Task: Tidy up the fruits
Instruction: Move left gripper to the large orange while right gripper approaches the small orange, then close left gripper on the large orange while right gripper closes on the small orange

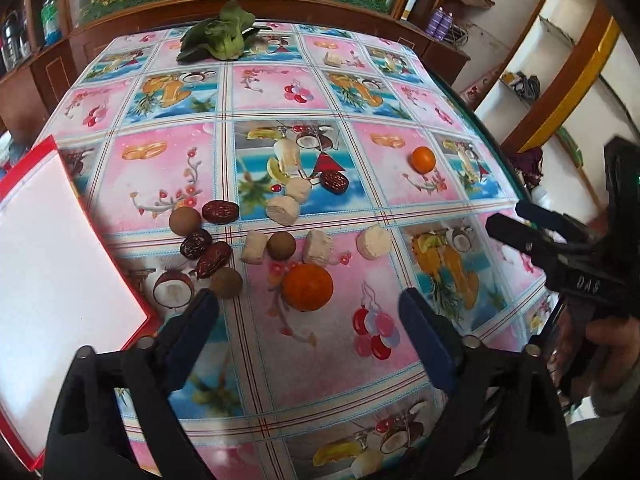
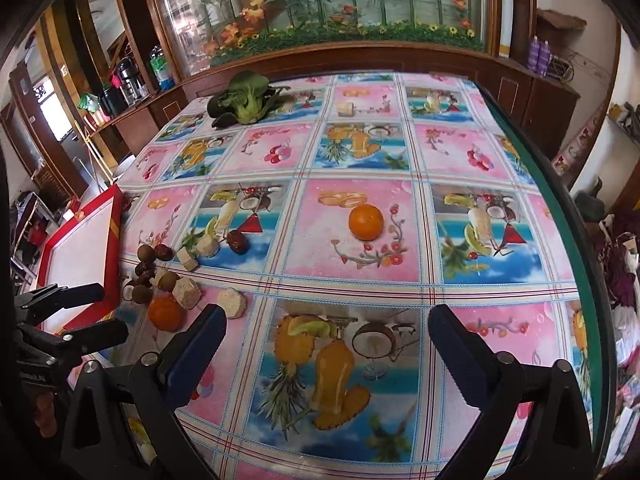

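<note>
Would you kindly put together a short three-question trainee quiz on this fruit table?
1. True or false: the red-rimmed tray already holds fruit.
2. How many oranges lie on the tablecloth?
3. Which is at the table's far edge: A) leafy green vegetable, B) red date, C) orange?

Key: 1. False, it is bare. 2. Two: near orange, far orange. 3. A.

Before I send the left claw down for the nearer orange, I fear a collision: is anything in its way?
Nothing visible. The left claw is open, the nearer orange just ahead of its gap over bare tablecloth. A longan sits beside its left finger.
</note>
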Available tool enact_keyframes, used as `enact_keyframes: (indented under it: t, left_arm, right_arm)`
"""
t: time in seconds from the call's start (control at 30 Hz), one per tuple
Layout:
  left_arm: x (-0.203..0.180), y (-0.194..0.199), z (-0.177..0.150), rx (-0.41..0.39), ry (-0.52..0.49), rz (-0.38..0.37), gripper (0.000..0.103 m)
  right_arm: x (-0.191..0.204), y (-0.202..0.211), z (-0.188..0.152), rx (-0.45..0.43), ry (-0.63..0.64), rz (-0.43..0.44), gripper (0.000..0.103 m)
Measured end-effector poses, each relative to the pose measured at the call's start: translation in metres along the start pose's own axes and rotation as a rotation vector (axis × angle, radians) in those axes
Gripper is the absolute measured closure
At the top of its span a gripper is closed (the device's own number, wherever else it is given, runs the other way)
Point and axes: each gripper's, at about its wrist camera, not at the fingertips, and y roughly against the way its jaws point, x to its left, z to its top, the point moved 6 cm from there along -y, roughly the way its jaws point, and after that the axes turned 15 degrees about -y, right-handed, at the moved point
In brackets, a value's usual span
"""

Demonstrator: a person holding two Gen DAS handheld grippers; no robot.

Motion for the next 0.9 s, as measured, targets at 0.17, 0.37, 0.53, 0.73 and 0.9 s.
enact_keyframes:
  t: [0.17,0.37,0.53,0.73,0.9]
  left_arm:
    - [-0.006,-0.01,0.004,0.003,-0.017,-0.001,0.03]
    - [0.004,-0.019,0.001,0.017,0.016,-0.003,0.034]
    - [-0.003,-0.029,-0.002,0.037,0.011,0.015,0.045]
    - [-0.005,-0.036,-0.004,0.046,0.037,0.039,0.048]
    - [-0.003,-0.042,-0.004,0.063,0.054,0.049,0.059]
  right_arm:
    - [-0.013,-0.012,0.009,0.031,0.005,-0.014,0.008]
    - [-0.009,-0.033,0.039,0.027,0.0,0.008,0.014]
    - [-0.012,-0.046,0.05,0.047,0.014,0.016,0.017]
    - [-0.017,-0.075,0.06,0.094,0.037,-0.01,0.024]
    - [-0.016,-0.096,0.063,0.128,0.059,-0.041,0.037]
